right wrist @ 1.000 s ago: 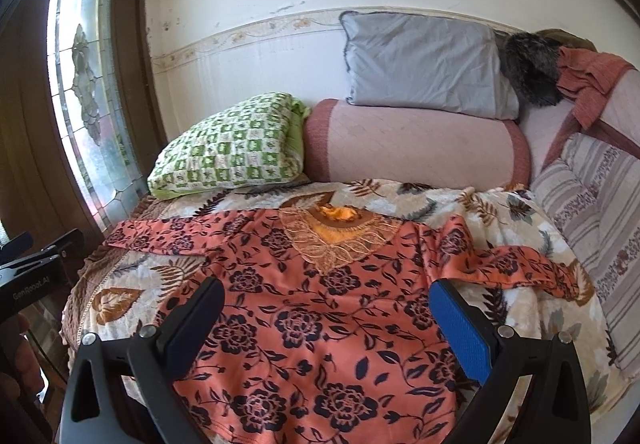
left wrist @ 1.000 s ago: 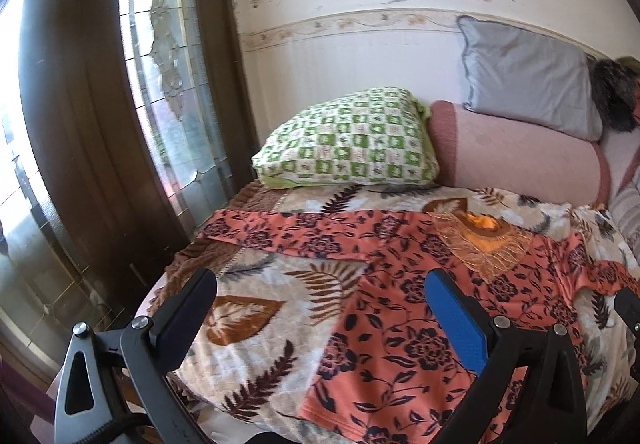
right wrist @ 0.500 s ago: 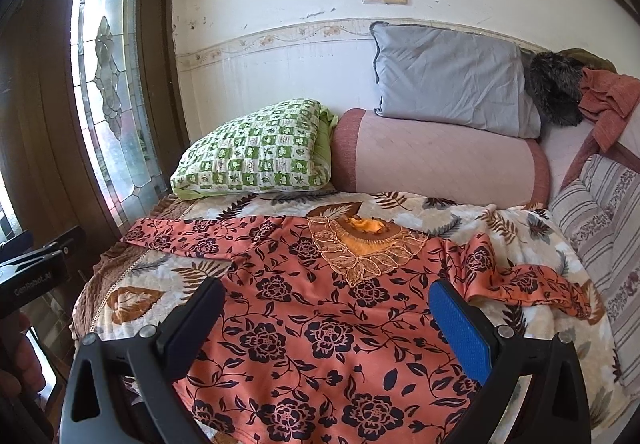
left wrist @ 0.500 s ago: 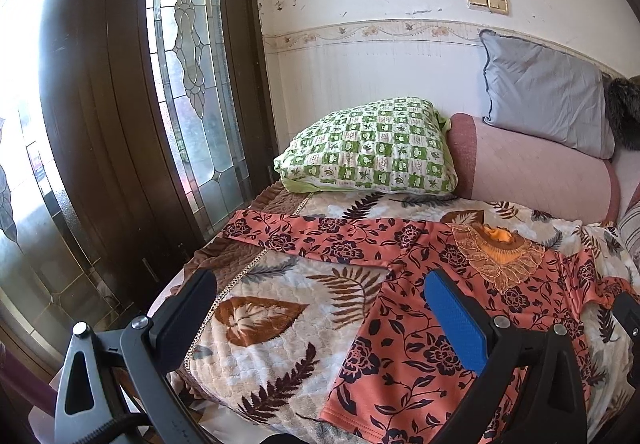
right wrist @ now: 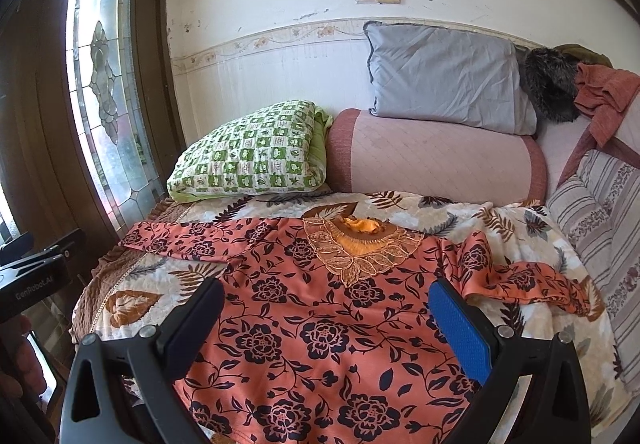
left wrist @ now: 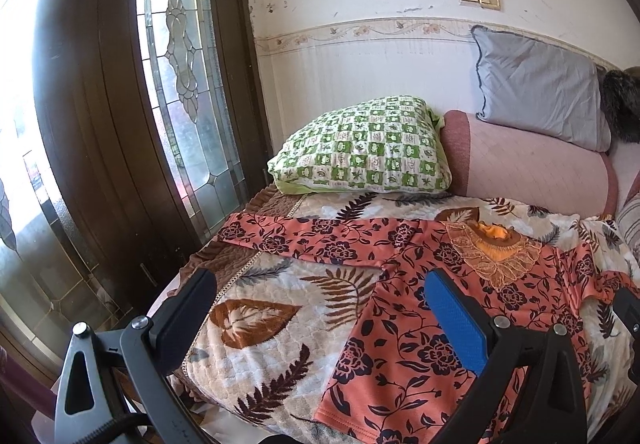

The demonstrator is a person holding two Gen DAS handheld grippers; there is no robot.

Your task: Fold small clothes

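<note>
Orange floral blouse (right wrist: 320, 316) with embroidered neckline: spread flat, front up, on leaf-print quilt (left wrist: 280, 308) covering the bed. One sleeve extended straight towards the stained-glass door panel (left wrist: 180, 84); the other sleeve (right wrist: 520, 280) crumpled. Green checked pillow (right wrist: 248, 152), pink bolster (right wrist: 432, 160) and grey pillow (right wrist: 444, 76) beyond. Left hand-held gripper (left wrist: 316, 308): wide apart, empty, above quilt edge. Right hand-held gripper (right wrist: 324, 320): wide apart, empty, above blouse.

Both wrist cameras look from the bed's (left wrist: 256, 356) near edge toward its far edge, sharing the green checked pillow (right wrist: 248, 152), the left one nearer the left edge.
</note>
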